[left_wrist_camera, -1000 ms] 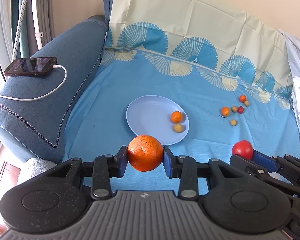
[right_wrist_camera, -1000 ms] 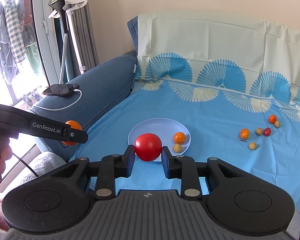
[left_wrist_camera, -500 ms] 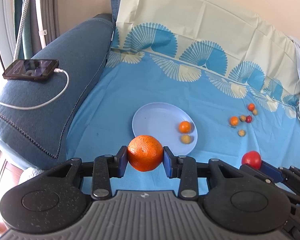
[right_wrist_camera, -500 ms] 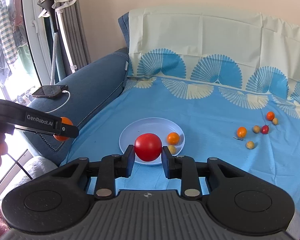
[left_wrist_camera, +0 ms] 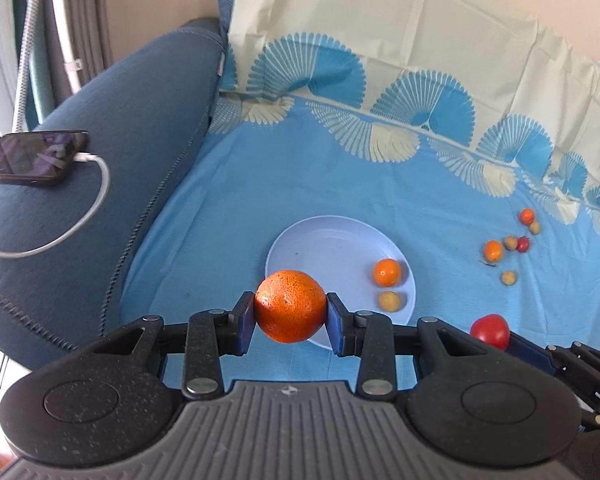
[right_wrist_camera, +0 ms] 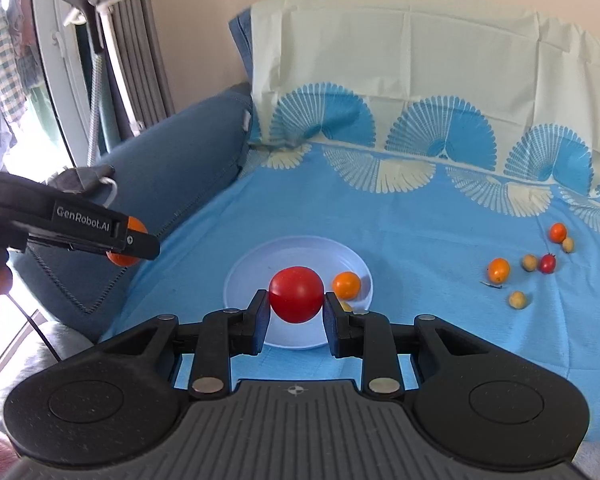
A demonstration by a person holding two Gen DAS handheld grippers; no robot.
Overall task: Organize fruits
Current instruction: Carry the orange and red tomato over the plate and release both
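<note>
Gripping one orange (left_wrist_camera: 290, 306) between its pads, the left gripper (left_wrist_camera: 291, 318) hangs over the near edge of the single pale blue plate (left_wrist_camera: 324, 246). The right gripper (right_wrist_camera: 296, 312) is closed on one red tomato (right_wrist_camera: 296, 294), also above the plate's near rim. Two fruits lie at the plate's right edge: a small orange one (left_wrist_camera: 387, 272) and a yellowish one (left_wrist_camera: 390, 301). Six small fruits (right_wrist_camera: 499, 269) are scattered on the blue sheet (left_wrist_camera: 228, 200) toward its right edge: two orange, three yellowish, one red. One phone (left_wrist_camera: 34, 158) with a white cable rests on the sofa armrest (left_wrist_camera: 140, 128) at the left.
</note>
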